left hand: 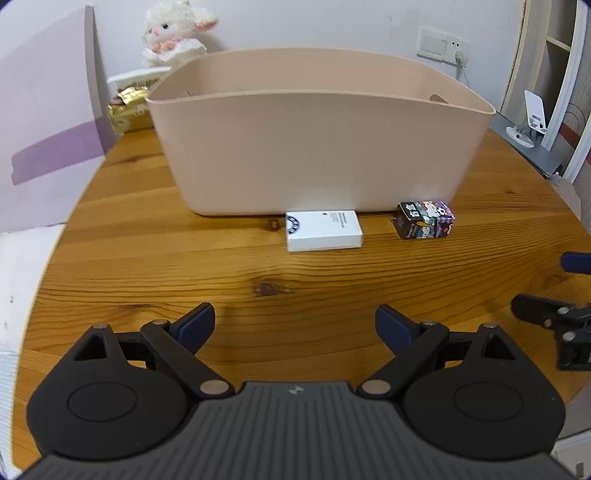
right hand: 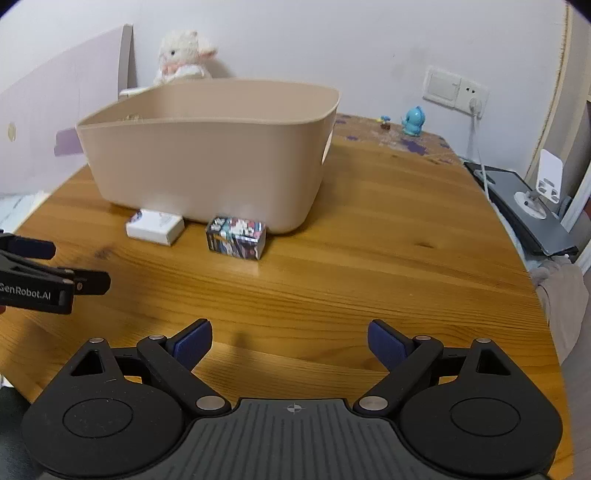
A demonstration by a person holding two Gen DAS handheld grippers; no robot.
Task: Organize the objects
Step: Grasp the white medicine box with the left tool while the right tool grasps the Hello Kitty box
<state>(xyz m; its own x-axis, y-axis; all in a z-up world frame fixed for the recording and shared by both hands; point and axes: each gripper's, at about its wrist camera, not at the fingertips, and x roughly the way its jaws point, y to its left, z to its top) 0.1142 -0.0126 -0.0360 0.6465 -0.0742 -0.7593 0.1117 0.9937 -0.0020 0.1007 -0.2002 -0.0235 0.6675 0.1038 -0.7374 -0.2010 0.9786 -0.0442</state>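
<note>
At the bottom of the left wrist view, the left gripper [left hand: 294,325] hangs low over the wooden bench [left hand: 147,266], its 2 blue-padded fingers spread wide with nothing between them and nothing touched. The right gripper [right hand: 290,341], at the bottom of its own view, is spread just as wide and is equally empty; its black body also shows at the right edge of the left view. Both point toward the middle of the frame, a stance that suggests the sorting has yet to begin.

Further up, at mid-frame, 2 small items lie on the bench: a white box [left hand: 323,229] lying flat, and to its right a patterned box [left hand: 424,219] printed with cartoon figures. They sit apart from each other, each close against the foot of the beige bin [left hand: 317,147], probably laid out there for an easy lift over the rim. Whether they touch its wall cannot be told.

The bin fills the centre of both views; its inside is largely hidden behind the near wall, so its contents cannot be told. Beyond it, at the upper left, a white plush lamb [left hand: 177,29] sits by the wall beside a gold foil packet [left hand: 127,107]. In the right wrist view, a small blue figure [right hand: 413,121] stands at the upper right.
</note>
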